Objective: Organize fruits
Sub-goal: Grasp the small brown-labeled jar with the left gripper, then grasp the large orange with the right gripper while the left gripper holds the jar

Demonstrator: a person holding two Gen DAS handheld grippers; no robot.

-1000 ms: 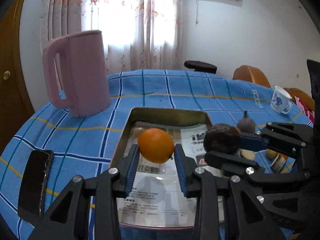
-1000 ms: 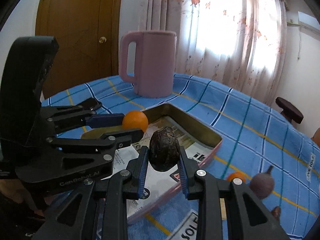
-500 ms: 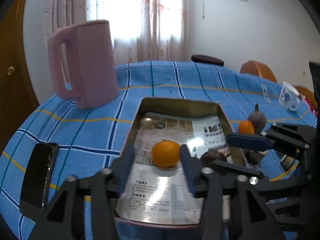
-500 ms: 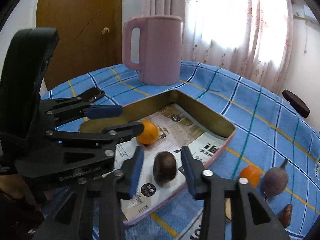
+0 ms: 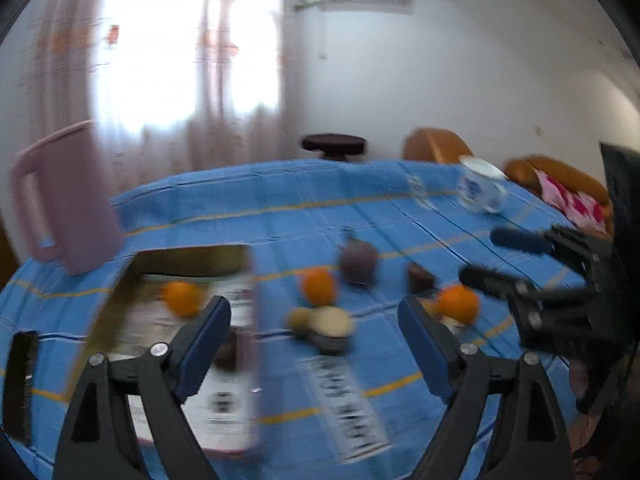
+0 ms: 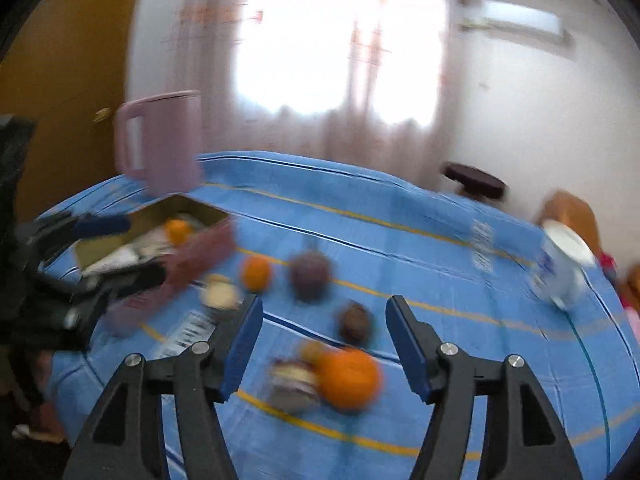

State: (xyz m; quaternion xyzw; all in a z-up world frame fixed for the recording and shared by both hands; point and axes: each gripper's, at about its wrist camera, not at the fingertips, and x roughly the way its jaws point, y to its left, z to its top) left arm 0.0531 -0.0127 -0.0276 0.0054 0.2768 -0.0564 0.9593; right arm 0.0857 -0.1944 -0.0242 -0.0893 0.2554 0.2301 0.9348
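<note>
Fruits lay in two lots around the tray [image 5: 120,296]: one orange [image 5: 182,298] sat inside it on printed paper, while more oranges [image 5: 319,286], a purple fruit [image 5: 358,262] and a small dark fruit [image 6: 354,322] lay blurred on the blue cloth [image 5: 304,208] just beside the tray. The left claw [image 5: 316,344] hung over the tray's edge, jaws opening, nothing between them. The right claw [image 6: 324,344], farther from the tray, was likewise opening and empty above a large orange [image 6: 350,378].

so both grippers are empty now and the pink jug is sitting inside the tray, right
Not quite. Both grippers, left and right, are empty, but the pink jug stands on the blue cloth behind the tray, not inside it, as the right wrist view shows.
</note>
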